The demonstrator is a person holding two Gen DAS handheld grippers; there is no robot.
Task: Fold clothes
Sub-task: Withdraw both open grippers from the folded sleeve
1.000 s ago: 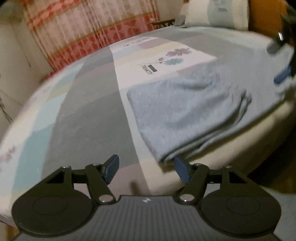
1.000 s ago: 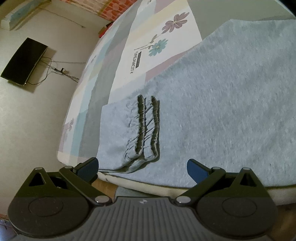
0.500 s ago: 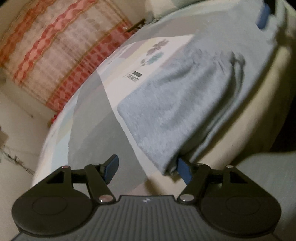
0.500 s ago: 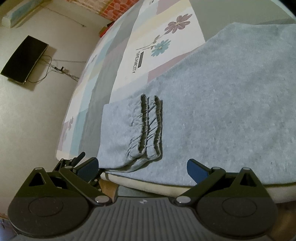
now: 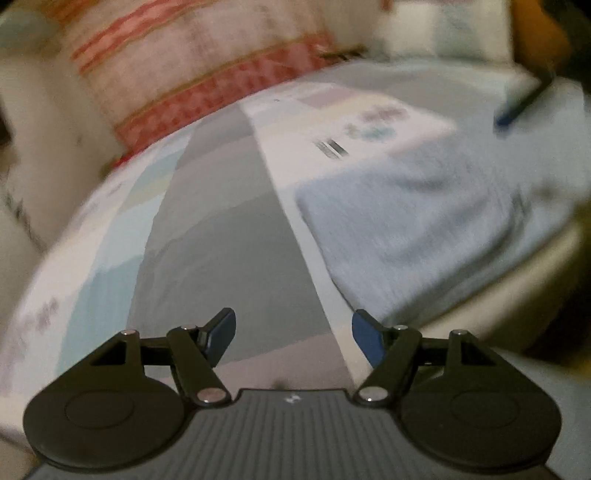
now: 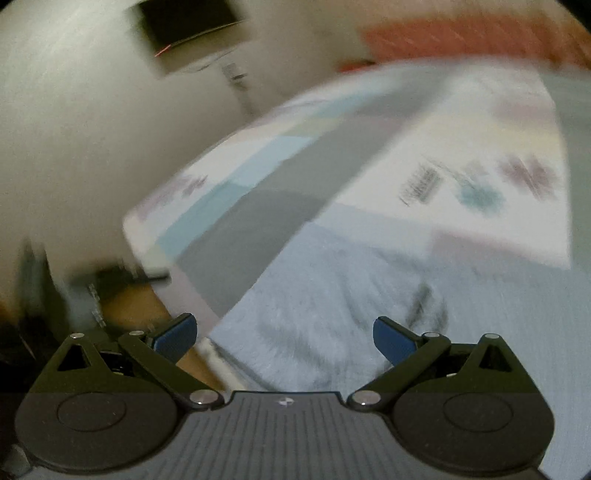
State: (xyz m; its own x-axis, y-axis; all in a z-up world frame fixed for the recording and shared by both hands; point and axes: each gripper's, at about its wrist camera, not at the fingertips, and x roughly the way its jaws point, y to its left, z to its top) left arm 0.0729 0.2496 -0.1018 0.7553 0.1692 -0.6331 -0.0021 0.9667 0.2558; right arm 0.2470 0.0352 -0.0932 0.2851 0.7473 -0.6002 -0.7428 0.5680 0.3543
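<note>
A folded light-grey garment [image 5: 413, 221] lies on the patchwork bed sheet [image 5: 221, 229], near the bed's front edge. My left gripper [image 5: 293, 334] is open over the grey patch to the left of the garment, with nothing between its blue pads. In the right wrist view the same garment [image 6: 332, 295] shows its dark elastic cuffs [image 6: 424, 302], blurred. My right gripper [image 6: 284, 338] is open above the garment's near left corner and holds nothing. One finger of the right gripper [image 5: 517, 107] shows at the far right of the left wrist view.
A red and cream curtain [image 5: 207, 74] hangs behind the bed. Pillows [image 5: 461, 29] lie at the head. A dark flat screen [image 6: 188, 22] hangs on the wall beyond the bed's end. Wooden floor [image 6: 140, 310] shows past the bed's corner.
Both views have swung and blurred. The left gripper has come off the garment's corner and shifted left over the sheet. The right gripper has rolled and moved, so the wall screen now sits at the top.
</note>
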